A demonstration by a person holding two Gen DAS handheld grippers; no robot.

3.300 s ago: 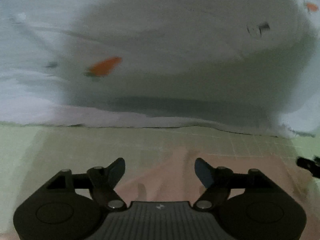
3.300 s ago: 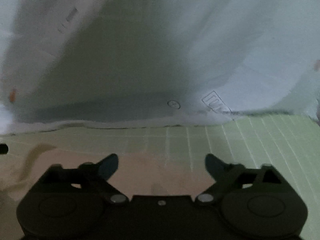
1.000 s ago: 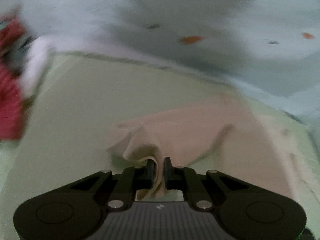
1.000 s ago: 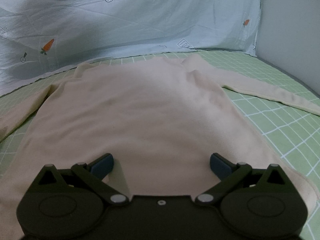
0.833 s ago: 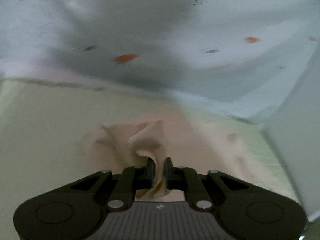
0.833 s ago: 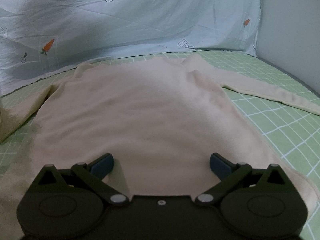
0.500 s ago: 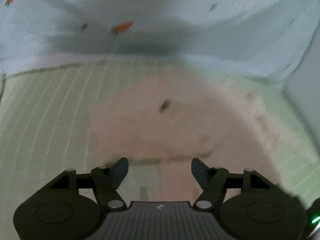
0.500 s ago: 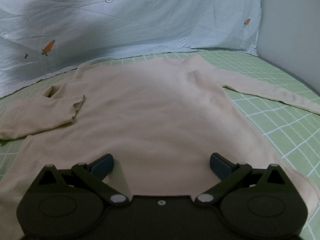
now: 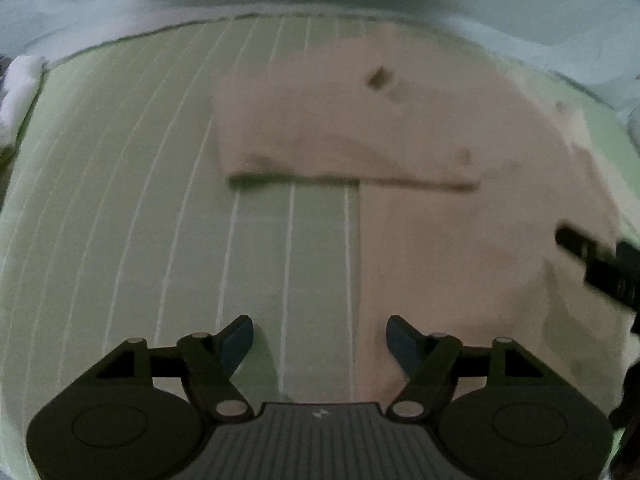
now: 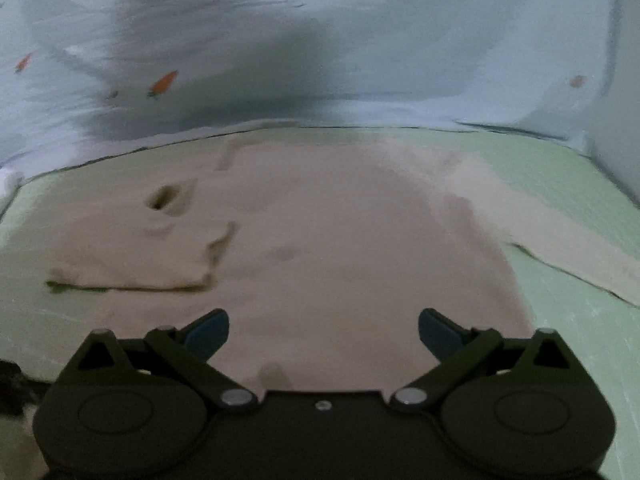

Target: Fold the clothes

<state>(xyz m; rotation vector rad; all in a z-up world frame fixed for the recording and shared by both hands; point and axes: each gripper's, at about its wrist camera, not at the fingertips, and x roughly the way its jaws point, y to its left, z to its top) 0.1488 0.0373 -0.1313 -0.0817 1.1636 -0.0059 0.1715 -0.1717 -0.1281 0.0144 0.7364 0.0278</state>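
- Jaws of both the left gripper (image 9: 320, 344) and right gripper (image 10: 323, 332) stood released, gripping nothing; the left's had just been opening, the right's easing narrower
- Beige sweater (image 10: 340, 248) lay flat on the green checked bed sheet (image 9: 120, 200); its left sleeve (image 9: 320, 136) lay folded across the chest
- Next, I judged, the outstretched right sleeve (image 10: 560, 236) wanted pinching near the cuff; fold it squarely to match

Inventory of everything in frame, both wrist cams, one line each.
sweater: 1, beige, flat on the sheet; left sleeve folded in over the body, right sleeve stretched out
checked sheet: 1, light green with white lines, under the sweater
backdrop cloth: 1, pale blue with carrot prints, behind the sheet
left hand-held gripper: 1, black, open, empty, jaws just opened
right hand-held gripper: 1, black, open, empty, jaws narrowing slightly
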